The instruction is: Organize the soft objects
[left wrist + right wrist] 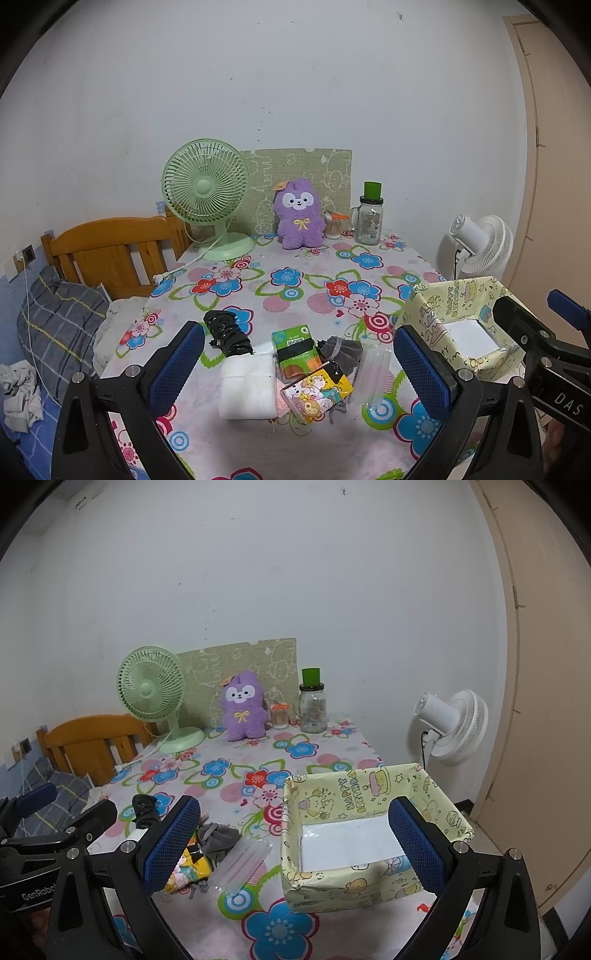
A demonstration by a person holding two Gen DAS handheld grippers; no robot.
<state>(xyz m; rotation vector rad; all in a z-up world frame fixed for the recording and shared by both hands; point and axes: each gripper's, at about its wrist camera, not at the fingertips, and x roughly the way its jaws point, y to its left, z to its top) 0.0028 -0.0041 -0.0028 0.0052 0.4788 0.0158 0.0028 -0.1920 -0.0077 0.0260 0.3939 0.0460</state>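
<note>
Left gripper (pixel 299 363) wide, empty, over table pile: one black bundle (pixel 225 332), one white pad (pixel 247 386), two tissue packs (pixel 295 350). Box (pixel 369 797), one, reads "HAPPY BIRTHDAY". Right gripper (pixel 295 843) wide, empty.

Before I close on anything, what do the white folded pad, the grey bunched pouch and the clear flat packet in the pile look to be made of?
White folded pad: soft matte fabric or wadding, judging by rounded edges and a sagging fold. Grey bunched pouch: matte knit or fleece cloth, gathered into wrinkles. Clear flat packet: glossy thin plastic, see-through with highlights; contents unclear. Both tongs stand open.
</note>
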